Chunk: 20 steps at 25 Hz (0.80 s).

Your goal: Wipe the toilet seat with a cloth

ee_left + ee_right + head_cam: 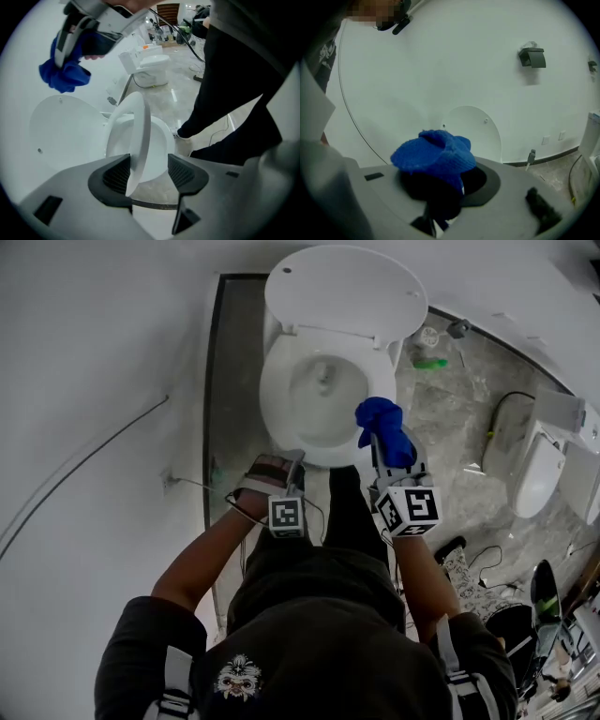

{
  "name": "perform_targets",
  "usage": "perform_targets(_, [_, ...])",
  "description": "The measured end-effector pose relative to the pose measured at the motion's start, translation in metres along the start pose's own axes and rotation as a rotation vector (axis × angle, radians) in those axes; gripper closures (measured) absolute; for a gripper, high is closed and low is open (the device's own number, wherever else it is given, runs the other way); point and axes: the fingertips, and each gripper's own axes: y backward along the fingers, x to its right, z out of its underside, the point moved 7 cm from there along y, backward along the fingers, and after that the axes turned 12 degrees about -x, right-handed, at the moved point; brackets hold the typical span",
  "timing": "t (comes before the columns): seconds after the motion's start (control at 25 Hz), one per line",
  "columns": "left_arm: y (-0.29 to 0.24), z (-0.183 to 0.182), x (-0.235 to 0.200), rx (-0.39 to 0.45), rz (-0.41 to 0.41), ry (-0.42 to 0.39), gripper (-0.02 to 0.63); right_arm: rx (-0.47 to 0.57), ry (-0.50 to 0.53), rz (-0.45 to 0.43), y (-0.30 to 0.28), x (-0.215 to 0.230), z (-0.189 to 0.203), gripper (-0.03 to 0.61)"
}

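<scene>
My left gripper [149,171] is at the front edge of the white ceramic toilet bowl [323,418]. Its 2 ribbed black pads stand apart, and the thin white plastic toilet seat [138,136] runs edge-on between them. The seat's rim touches 1 pad [117,174], and there is a clear gap to the other. In the left gripper view the seat stands tilted up off the bowl. The round white lid [342,287] is swung fully open behind the bowl, against the white wall. My right gripper [389,451] is clamped on a bunched bright blue knitted cloth [380,423]. The cloth bulges out past the gripper's tips and hangs in the air over the bowl's front right edge, touching neither seat nor bowl. In the right gripper view the cloth fills the space between the jaws and hides both pads, and the open lid shows behind it. I stand at the front of the bowl in dark trousers. The bowl sits on a grey marbled floor [441,418]. A small green object [431,363] lies on that floor to the right of the bowl, and I cannot tell what it is. A 2nd white toilet [539,474] stands well apart, further right.
</scene>
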Motion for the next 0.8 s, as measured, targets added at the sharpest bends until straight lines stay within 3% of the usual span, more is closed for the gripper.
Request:
perform_targets(0.32, [-0.084,-0.002,0.060,-0.085,0.102,-0.104,0.373,-0.077,0.001,0.010,-0.036,0.002,0.032,0.480])
perform_targets(0.6, [-0.147,-0.012,0.082,-0.160,0.286,-0.039,0.373,-0.154,-0.025,0.016,-0.052,0.003,0.069,0.480])
perform_targets(0.68, [-0.164,-0.012,0.086,-0.164,0.302,-0.024,0.373,-0.171,-0.026,0.012,-0.057,0.002,0.078,0.480])
perform_targets(0.8, [-0.183,-0.009,0.091,-0.158,0.263,-0.047,0.373,-0.189,-0.027,0.007,-0.061,-0.002,0.086,0.480])
